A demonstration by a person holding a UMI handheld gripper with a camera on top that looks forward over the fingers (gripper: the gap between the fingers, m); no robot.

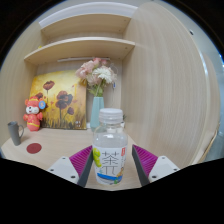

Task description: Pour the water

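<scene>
The single camera is riding on the gripper (112, 165), looking forward along its fingers, sitting close above the tabletop (60, 148), facing the shelved wall (90, 45).

The gripper (111, 160) has a clear water bottle (110, 148) between its purple pads (144, 158). Beyond, near the table's (60, 145) back edge, stand a flower vase (96, 108), painting (58, 100) and toy figure (34, 113).

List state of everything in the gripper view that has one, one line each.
gripper: fingers on either side of the bottle; contact not clear
water bottle: upright, white cap on, between the fingers
vase of flowers: upright on the desk, beyond the bottle
toy figure: standing, by the painting
painting: leaning against the back wall
grey cup: upright, contents not visible
upper shelf: nothing visible on it
</scene>
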